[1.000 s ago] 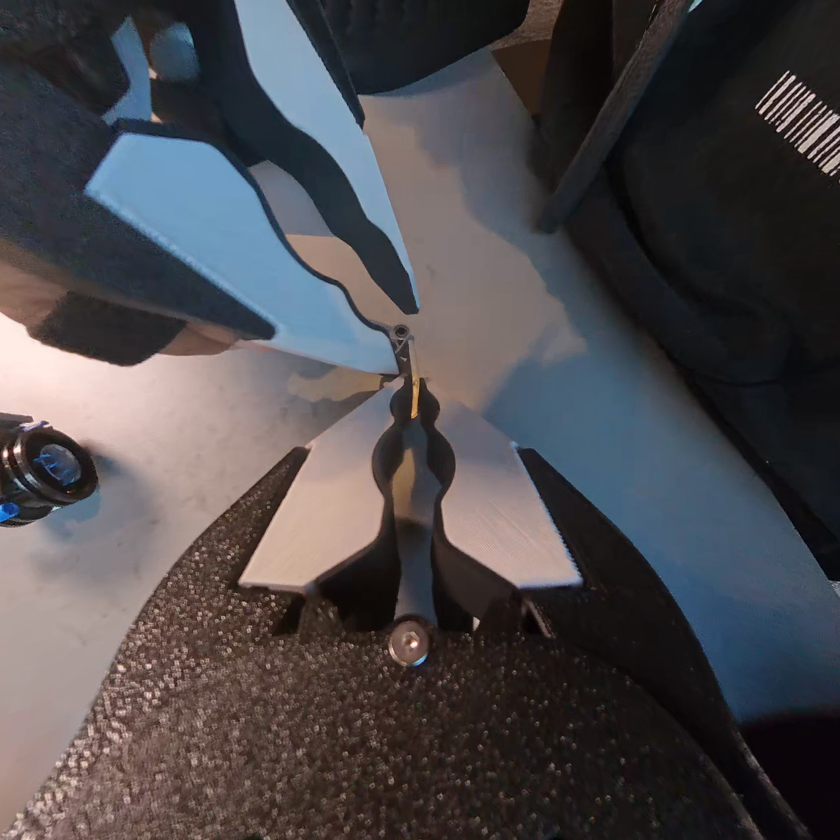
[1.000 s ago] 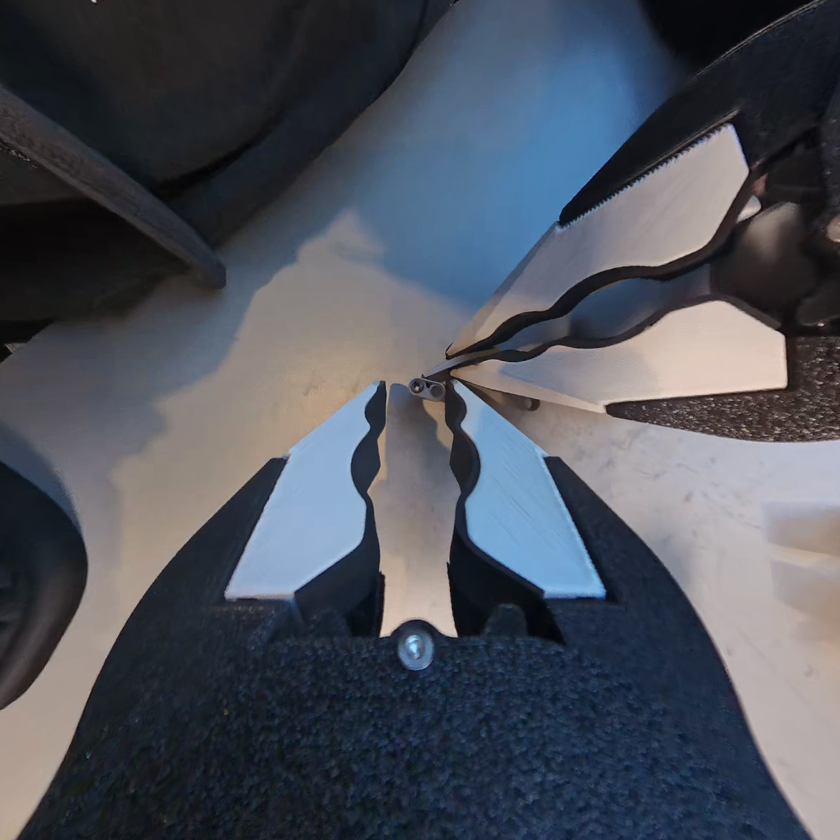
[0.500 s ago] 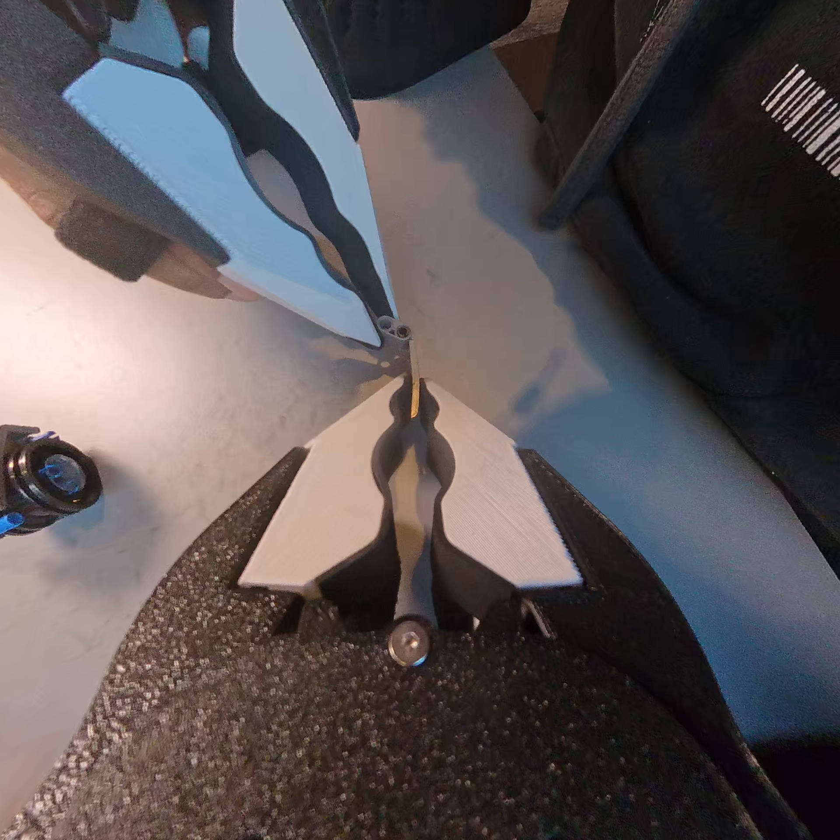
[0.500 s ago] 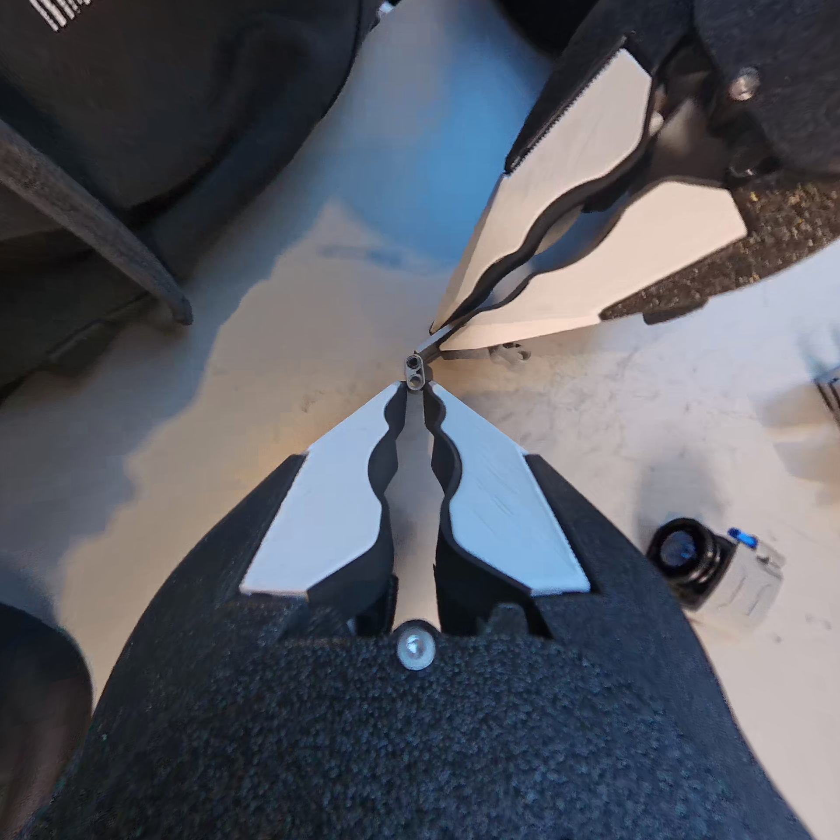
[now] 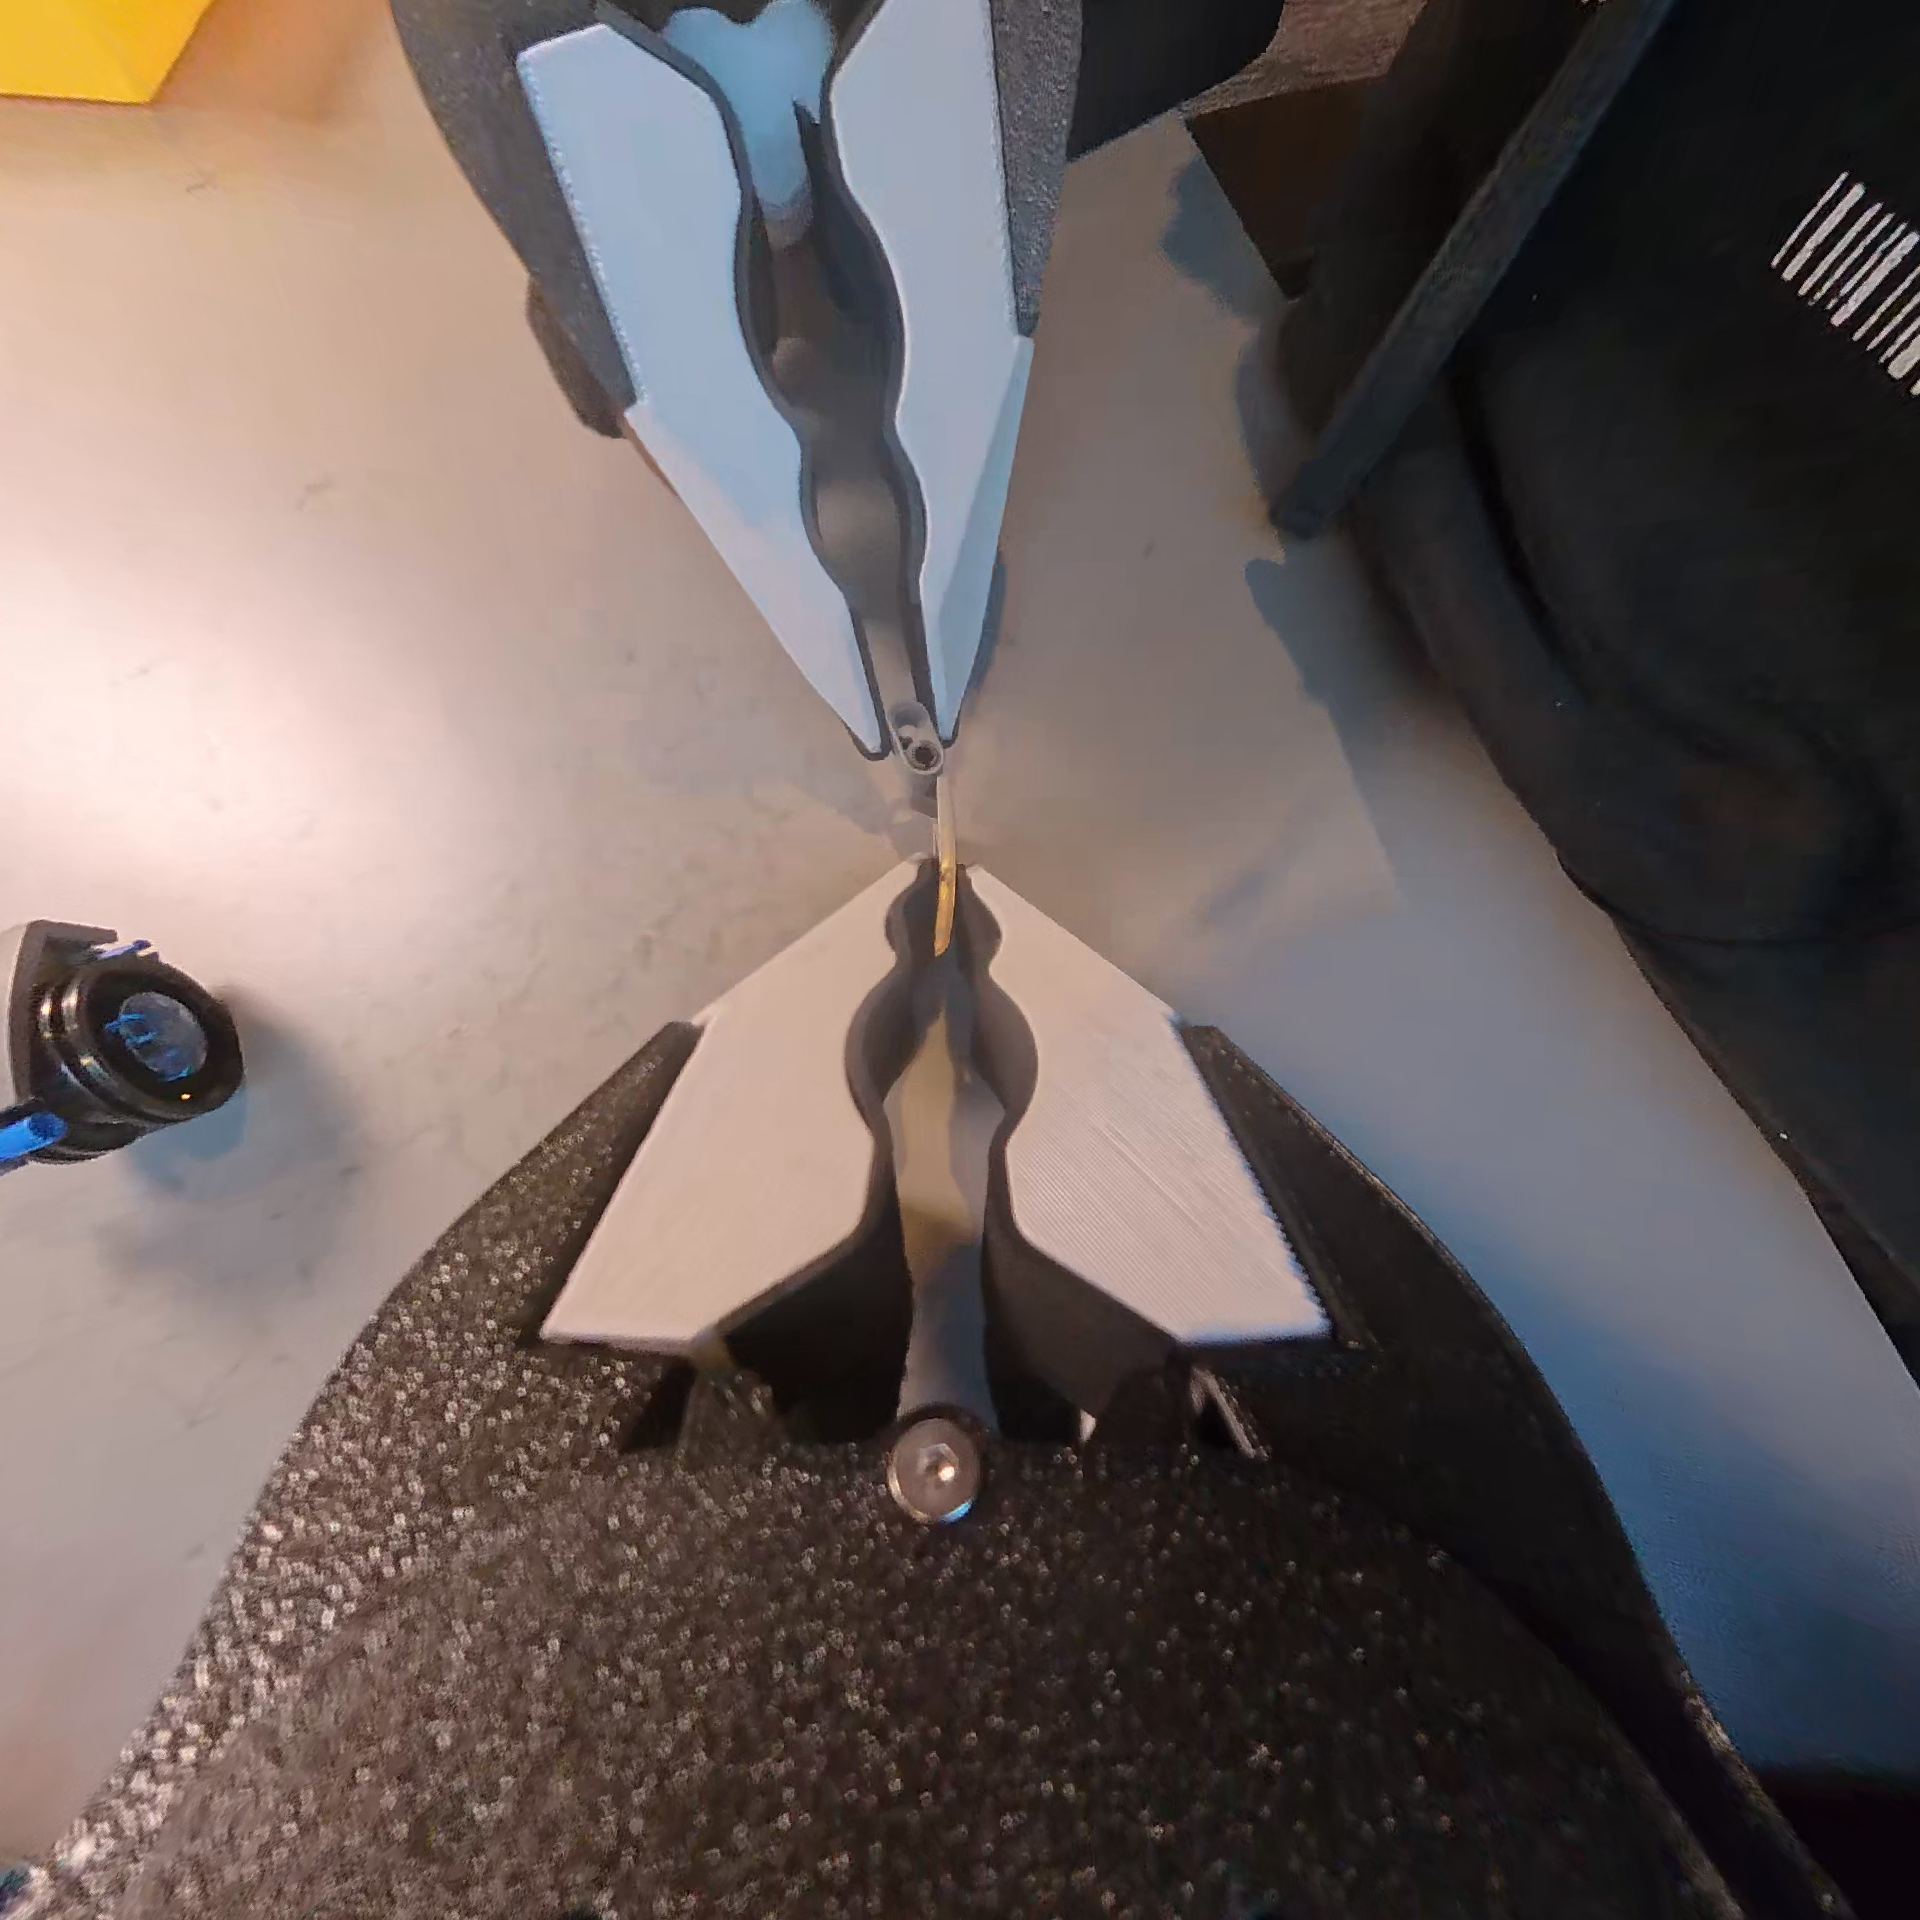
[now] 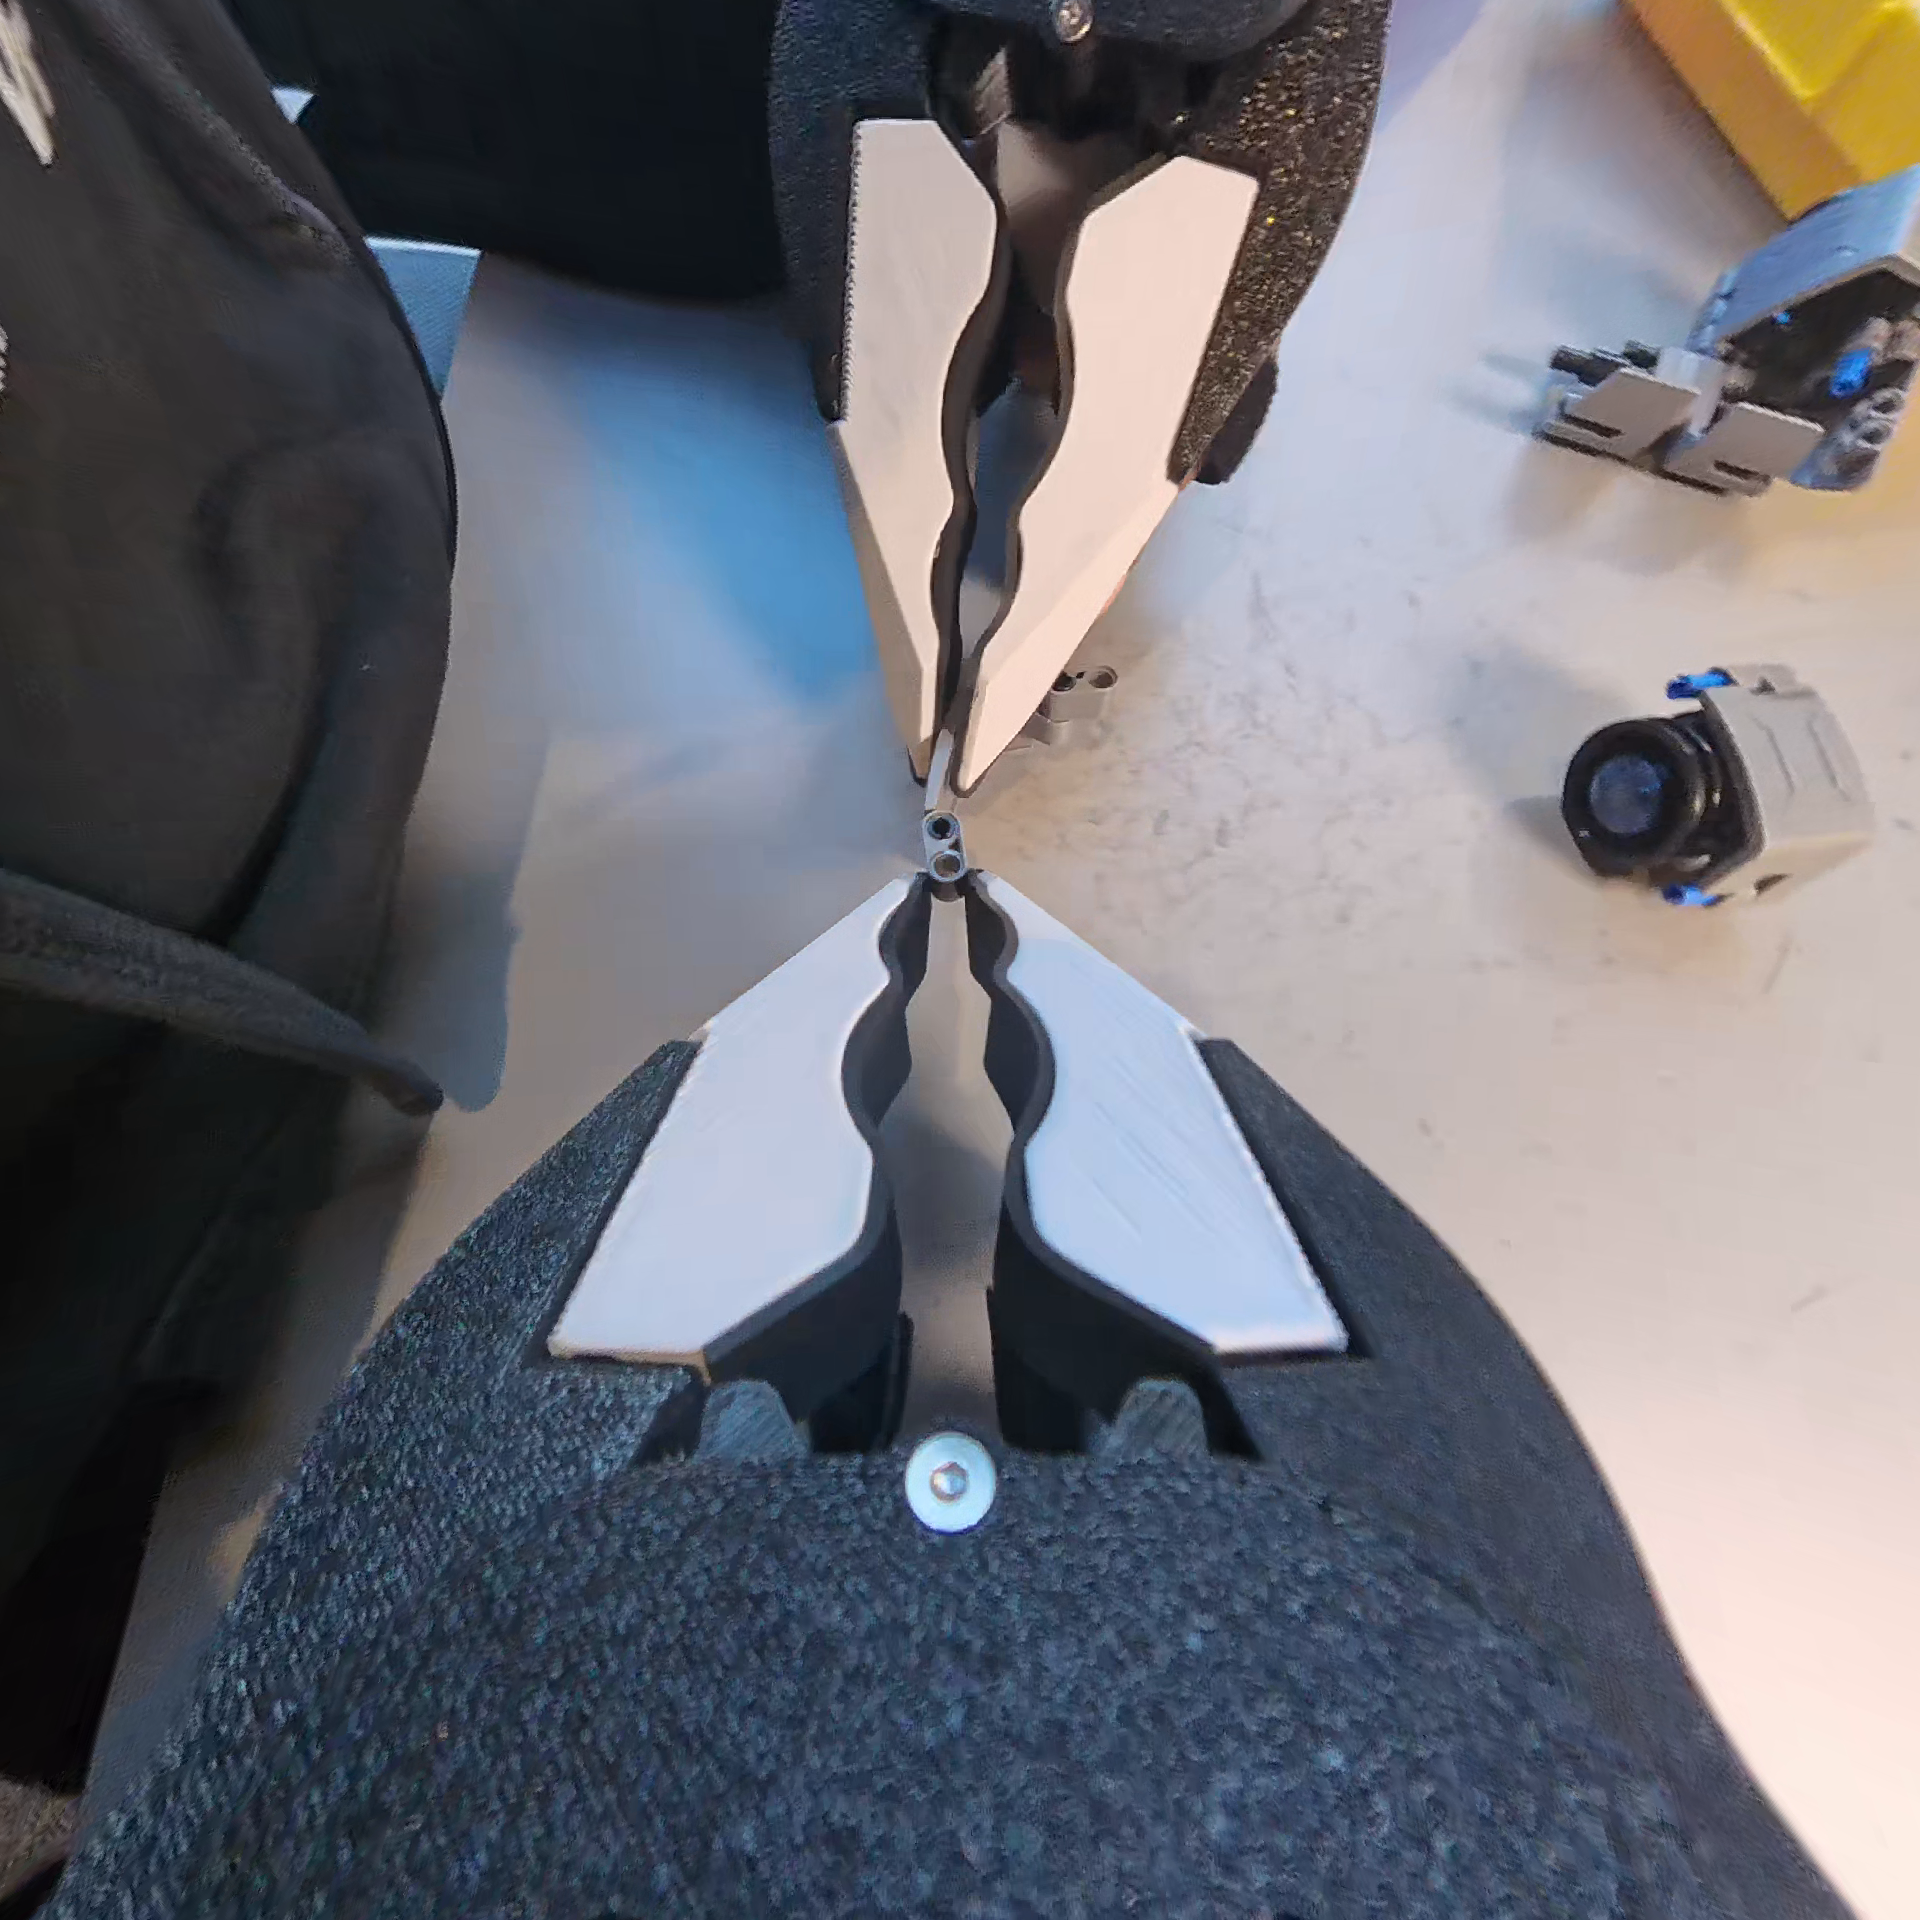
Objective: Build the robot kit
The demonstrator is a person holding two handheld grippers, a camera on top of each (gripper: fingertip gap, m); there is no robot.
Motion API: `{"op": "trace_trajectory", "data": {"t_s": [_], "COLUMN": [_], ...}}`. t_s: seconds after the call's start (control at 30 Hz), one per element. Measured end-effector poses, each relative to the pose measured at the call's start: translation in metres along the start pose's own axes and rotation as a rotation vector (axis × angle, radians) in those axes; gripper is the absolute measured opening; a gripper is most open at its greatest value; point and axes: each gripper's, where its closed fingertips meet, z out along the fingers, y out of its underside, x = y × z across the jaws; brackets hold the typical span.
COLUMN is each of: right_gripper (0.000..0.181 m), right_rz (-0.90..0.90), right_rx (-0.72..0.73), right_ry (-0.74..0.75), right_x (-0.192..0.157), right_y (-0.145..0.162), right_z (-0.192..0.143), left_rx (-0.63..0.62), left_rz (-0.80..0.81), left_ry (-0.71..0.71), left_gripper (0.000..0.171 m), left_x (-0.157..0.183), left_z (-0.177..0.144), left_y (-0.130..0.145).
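A small grey two-hole connector [image 6: 945,844] sits in the air just above the pale desk [image 6: 1455,1091], caught between the two grippers, which meet tip to tip. The right gripper [image 6: 943,881] pinches its near end, fingers drawn narrow around it. The left gripper [image 5: 940,873] has its fingers almost together on a thin yellowish strip [image 5: 943,883], whose far end touches the connector [image 5: 914,740]. In the left wrist view the right gripper [image 5: 906,732] comes down from above. To the right in the right wrist view, well apart, lie a black wheel on a grey block [image 6: 1714,795], a grey and blue brick assembly [image 6: 1745,384] and a yellow box [image 6: 1797,73]. Dark fabric [image 6: 187,623] lies at the left
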Motion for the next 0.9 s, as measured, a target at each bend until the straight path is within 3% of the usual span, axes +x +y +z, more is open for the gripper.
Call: {"op": "trace_trajectory", "data": {"t_s": [0.17, 0.57, 0.73, 0.9], "right_gripper": [0.006, 0.006, 0.006, 0.006], "right_rz": [0.007, -0.069, -0.184, -0.330], "right_rx": [0.014, -0.009, -0.020, -0.137], "right_ry": [0.049, -0.030, -0.242, -0.527], "right_x": [0.002, 0.002, -0.007, -0.013], "right_y": [0.000, -0.005, -0.002, 0.000], "right_z": [0.000, 0.000, 0.000, -0.002], "left_rx": [0.001, 0.000, -0.002, -0.002], "left_rz": [-0.010, 0.002, 0.028, 0.051], "left_ry": [0.003, -0.002, 0.040, 0.066], "left_gripper": [0.002, 0.002, 0.002, 0.002], "left_x": [0.000, 0.001, 0.008, 0.012], "left_z": [0.000, 0.000, 0.003, 0.005], "left_y": [0.000, 0.000, -0.002, -0.004]}}
